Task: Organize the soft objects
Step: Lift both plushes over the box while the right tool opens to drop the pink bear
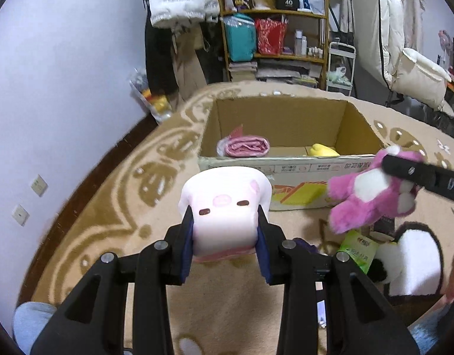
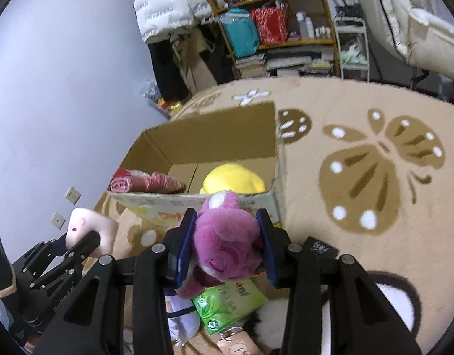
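The patterned rug covers the floor and carries everything here, with the open cardboard box standing on it as the collecting place; its top is open so toys can simply be dropped in. Inside already lie a rolled pink bundle at the left and a yellow plush at the right. A black-and-white plush rests on the rug near the person, seemingly waiting its turn, next to a green tissue pack. The left claw is closed partway on a pale pink pig plush, pads pressing its sides, held up just short of the box's near wall. The right claw squeezes a magenta bear plush likewise (its head points toward the box), lifted clear of the rug, probably for carrying over the rim
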Demonstrator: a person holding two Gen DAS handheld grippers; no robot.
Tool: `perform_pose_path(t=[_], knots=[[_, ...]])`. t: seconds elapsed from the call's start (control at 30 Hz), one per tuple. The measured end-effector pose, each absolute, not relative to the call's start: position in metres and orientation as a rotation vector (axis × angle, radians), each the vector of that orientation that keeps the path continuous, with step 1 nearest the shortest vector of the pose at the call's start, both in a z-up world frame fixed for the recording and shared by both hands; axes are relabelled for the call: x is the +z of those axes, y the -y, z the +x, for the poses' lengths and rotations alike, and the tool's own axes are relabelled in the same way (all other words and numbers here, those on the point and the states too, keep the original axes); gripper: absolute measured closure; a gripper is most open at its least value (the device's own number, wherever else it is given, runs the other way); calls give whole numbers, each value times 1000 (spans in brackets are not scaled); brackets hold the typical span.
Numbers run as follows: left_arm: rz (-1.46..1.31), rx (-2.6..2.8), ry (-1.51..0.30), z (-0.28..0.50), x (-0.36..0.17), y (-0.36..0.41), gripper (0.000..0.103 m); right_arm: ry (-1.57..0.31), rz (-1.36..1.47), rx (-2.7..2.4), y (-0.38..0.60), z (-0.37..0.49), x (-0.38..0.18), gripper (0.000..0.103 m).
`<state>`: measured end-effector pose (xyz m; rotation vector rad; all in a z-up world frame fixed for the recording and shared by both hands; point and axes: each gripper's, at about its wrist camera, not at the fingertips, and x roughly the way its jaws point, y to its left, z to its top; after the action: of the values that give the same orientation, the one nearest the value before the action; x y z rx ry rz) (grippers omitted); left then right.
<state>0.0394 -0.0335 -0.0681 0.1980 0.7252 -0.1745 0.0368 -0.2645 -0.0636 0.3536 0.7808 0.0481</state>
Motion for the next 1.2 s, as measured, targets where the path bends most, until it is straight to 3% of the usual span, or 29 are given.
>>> perform_pose_path(t=[0.53, 0.9, 1.2], knots=[[159, -194, -567, 26, -25, 33, 69, -506, 245, 26, 254, 14, 1, 60], [167, -170, -420, 39, 13, 43, 69, -452, 268, 15, 266, 41, 13, 60], [173, -169, -417, 76, 22, 54, 68, -444, 257, 22, 272, 62, 11, 60]])
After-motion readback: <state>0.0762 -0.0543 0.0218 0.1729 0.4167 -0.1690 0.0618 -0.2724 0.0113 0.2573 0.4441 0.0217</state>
